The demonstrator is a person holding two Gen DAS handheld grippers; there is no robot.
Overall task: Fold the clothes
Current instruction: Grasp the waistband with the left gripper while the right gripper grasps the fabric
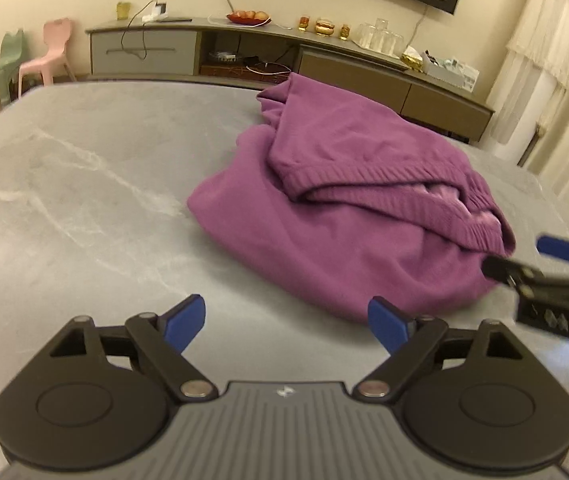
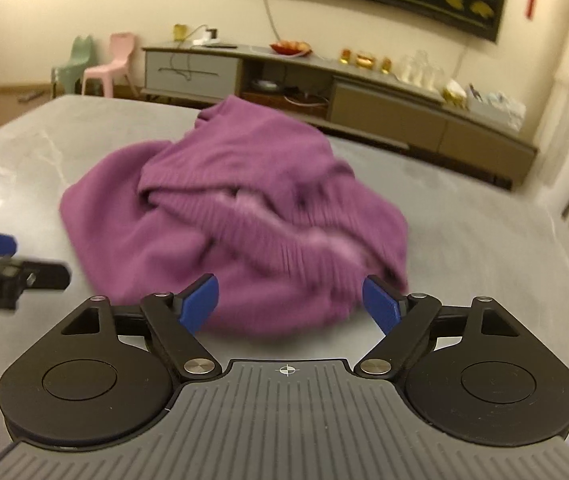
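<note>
Centre frame, the sweater (image 2: pixel 236 216) lies bunched on the table (image 1: pixel 84 200). Your left gripper (image 1: pixel 286 326) and right gripper (image 2: pixel 290 300) are both spread, holding nothing.

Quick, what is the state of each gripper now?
Left gripper: open, holding nothing, short of the purple sweater.
Right gripper: open, holding nothing.
</note>
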